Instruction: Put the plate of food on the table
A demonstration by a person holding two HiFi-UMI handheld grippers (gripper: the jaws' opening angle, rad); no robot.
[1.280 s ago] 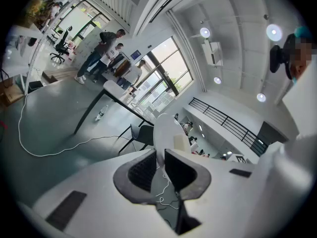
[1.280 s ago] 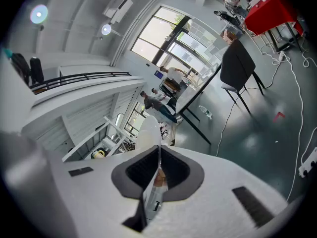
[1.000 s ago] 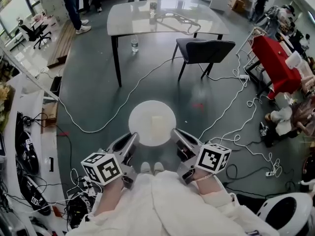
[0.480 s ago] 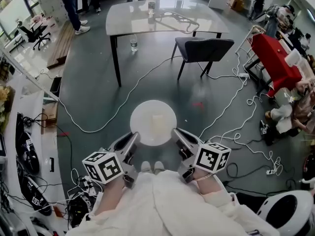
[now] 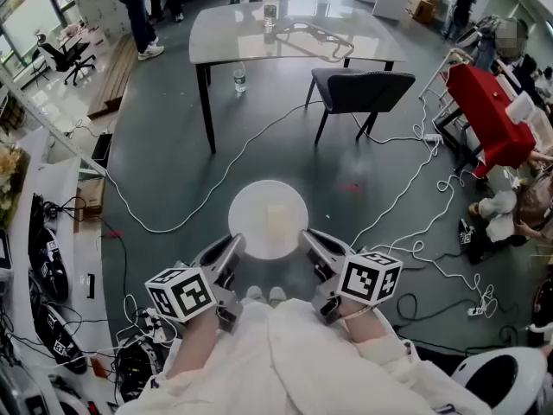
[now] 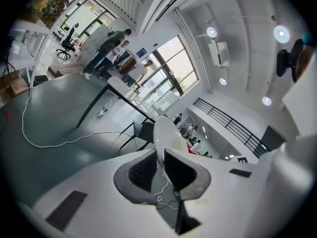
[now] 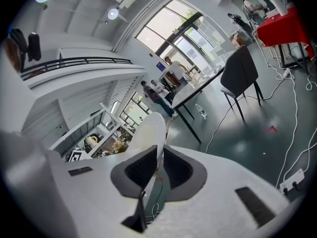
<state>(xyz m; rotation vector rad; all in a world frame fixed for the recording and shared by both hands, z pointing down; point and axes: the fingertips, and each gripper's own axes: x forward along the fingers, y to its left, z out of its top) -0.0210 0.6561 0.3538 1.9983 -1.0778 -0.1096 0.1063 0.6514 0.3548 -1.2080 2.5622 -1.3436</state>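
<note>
A round white plate point(image 5: 268, 217) with a pale block of food point(image 5: 278, 220) on it hangs above the floor in front of me. My left gripper point(image 5: 235, 245) is shut on the plate's left rim and my right gripper point(image 5: 305, 239) is shut on its right rim. In the left gripper view the plate point(image 6: 163, 133) stands edge-on between the dark pads point(image 6: 179, 171), with the food point(image 6: 180, 144) beside it. In the right gripper view the plate point(image 7: 148, 133) is likewise clamped edge-on. The grey table point(image 5: 285, 33) stands farther ahead.
A dark chair point(image 5: 359, 89) stands at the table's near right side. A water bottle point(image 5: 240, 78) sits on the floor under the table, another bottle point(image 5: 270, 14) on top. White cables point(image 5: 199, 206) trail across the floor. People point(image 5: 138, 7) stand beyond the table. A red-covered stand point(image 5: 488, 115) is at right.
The view has drifted slightly and the table sits a little lower in the picture. Both grippers keep their hold on the plate.
</note>
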